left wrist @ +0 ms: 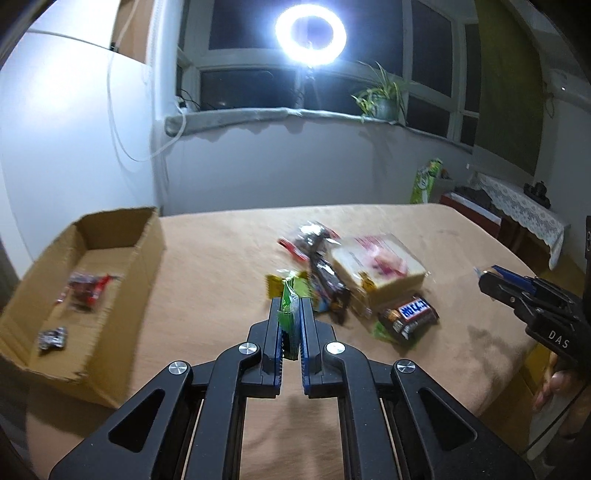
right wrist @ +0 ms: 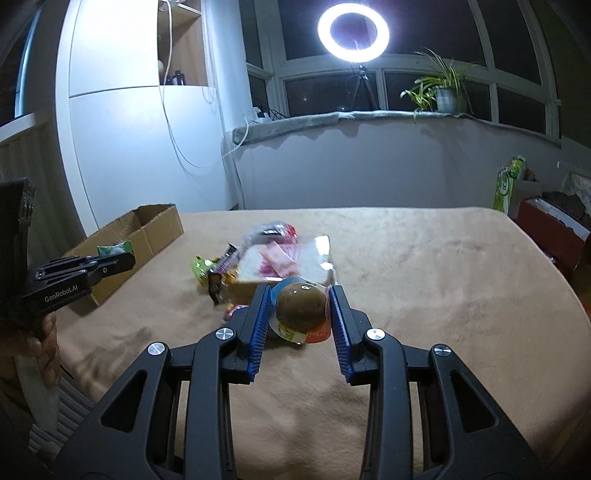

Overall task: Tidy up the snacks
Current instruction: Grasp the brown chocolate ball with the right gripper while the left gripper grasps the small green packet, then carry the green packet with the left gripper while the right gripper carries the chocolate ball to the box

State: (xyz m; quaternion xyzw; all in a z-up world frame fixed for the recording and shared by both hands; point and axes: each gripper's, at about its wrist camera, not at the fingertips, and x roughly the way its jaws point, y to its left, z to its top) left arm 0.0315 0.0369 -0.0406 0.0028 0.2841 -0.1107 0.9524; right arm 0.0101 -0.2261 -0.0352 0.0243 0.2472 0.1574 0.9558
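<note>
My left gripper (left wrist: 290, 306) is shut on a thin green packet (left wrist: 289, 314), held above the beige tablecloth in front of the snack pile. It also shows at the left of the right wrist view, where the left gripper (right wrist: 123, 260) carries the green packet (right wrist: 114, 249) near the cardboard box (right wrist: 155, 225). My right gripper (right wrist: 299, 295) is shut on a round brown snack in a clear pack (right wrist: 301, 308). The pile holds a wrapped sandwich (left wrist: 376, 269), a Snickers bar (left wrist: 408, 315) and a dark bar (left wrist: 328, 284). The box (left wrist: 110, 236) contains a red packet (left wrist: 88, 295) and a small silvery one (left wrist: 53, 338).
The right gripper (left wrist: 489, 282) hangs at the right edge of the table (left wrist: 221, 258), with a hand below it. Behind the table are a ring light (left wrist: 310, 35), a potted plant (left wrist: 384, 99), a green carton (left wrist: 424, 181) and a red box (right wrist: 546, 229).
</note>
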